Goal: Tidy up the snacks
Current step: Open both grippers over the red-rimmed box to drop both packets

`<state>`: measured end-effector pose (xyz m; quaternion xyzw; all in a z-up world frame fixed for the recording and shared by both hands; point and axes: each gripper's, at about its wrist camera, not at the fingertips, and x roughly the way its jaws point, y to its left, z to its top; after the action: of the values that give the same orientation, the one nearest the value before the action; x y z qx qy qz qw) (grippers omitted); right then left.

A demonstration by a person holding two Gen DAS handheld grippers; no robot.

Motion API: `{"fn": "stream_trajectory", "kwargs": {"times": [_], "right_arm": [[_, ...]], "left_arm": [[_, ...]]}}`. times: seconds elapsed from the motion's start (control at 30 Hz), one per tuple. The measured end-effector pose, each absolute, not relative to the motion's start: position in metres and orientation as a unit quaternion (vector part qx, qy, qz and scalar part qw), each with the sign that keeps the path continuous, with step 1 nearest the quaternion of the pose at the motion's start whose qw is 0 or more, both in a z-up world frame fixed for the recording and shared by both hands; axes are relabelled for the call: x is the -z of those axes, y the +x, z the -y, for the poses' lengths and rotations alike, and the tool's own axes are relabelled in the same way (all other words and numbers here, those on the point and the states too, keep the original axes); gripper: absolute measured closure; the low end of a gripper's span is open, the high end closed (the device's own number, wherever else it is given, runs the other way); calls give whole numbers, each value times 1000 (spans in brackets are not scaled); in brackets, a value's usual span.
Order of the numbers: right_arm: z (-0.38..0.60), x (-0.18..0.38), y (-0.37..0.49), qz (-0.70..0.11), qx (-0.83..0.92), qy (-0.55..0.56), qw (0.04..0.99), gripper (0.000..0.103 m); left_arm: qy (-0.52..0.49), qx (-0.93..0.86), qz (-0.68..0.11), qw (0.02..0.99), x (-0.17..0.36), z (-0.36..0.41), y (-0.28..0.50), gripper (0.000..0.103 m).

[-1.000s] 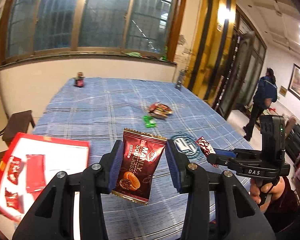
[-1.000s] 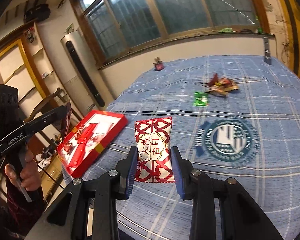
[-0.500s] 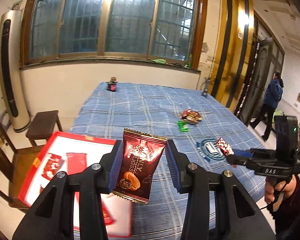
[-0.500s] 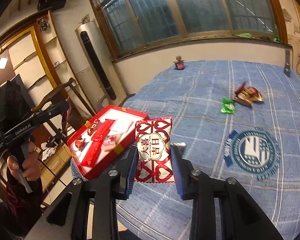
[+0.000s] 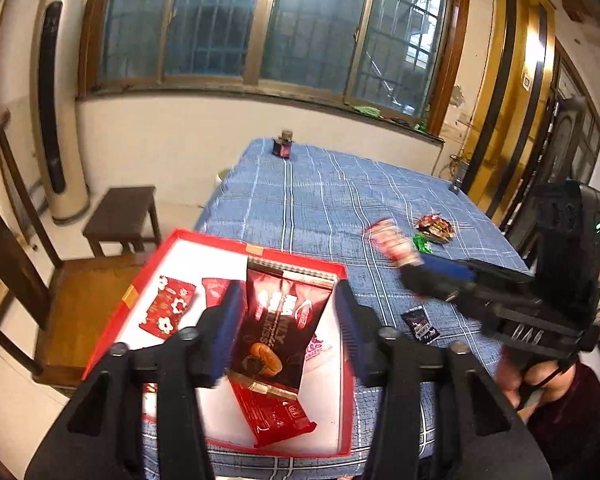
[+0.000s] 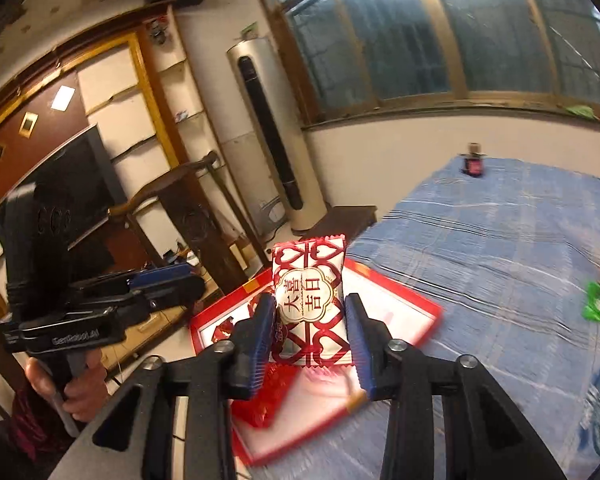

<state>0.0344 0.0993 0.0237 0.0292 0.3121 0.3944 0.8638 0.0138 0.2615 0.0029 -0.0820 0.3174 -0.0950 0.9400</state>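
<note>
Two grippers: left gripper point(image 5: 290, 330) freeing the dark chocolate packet point(image 5: 278, 328), right gripper point(image 6: 310, 334) freeing the red-white candy packet point(image 6: 310, 304); both jaws just opening.
Advice: release both over the red box point(image 5: 336, 400), inside its rim.

Box floor: the red box point(image 5: 342, 360) holds packets point(image 5: 168, 312), white patches bare between them.
Tablecloth point(image 5: 340, 200): mostly bare, scattered wrappers point(image 5: 434, 226) far right.

Tray point(image 5: 342, 364) at the table's point(image 5: 340, 200) near corner, packets point(image 5: 166, 312) inside — loose snacks point(image 5: 434, 227) further right, jar point(image 5: 283, 146) at the far edge.
</note>
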Motion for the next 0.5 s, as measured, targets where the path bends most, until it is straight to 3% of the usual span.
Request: {"fn": "stream_trajectory", "kwargs": {"times": [0.07,0.23,0.5], "right_arm": [[-116,-9,42,-328,-396,22,857,41],[-82,13,53,-355,-376,60,854,41],[48,36,51,-379,-259,66,886,41]], "left_arm": [[-100,76,-335,934,9,-272,22,30],[-155,80,-347,922,28,-291,15,30],[-108,137,-366,914,43,-236,-1,30]]}}
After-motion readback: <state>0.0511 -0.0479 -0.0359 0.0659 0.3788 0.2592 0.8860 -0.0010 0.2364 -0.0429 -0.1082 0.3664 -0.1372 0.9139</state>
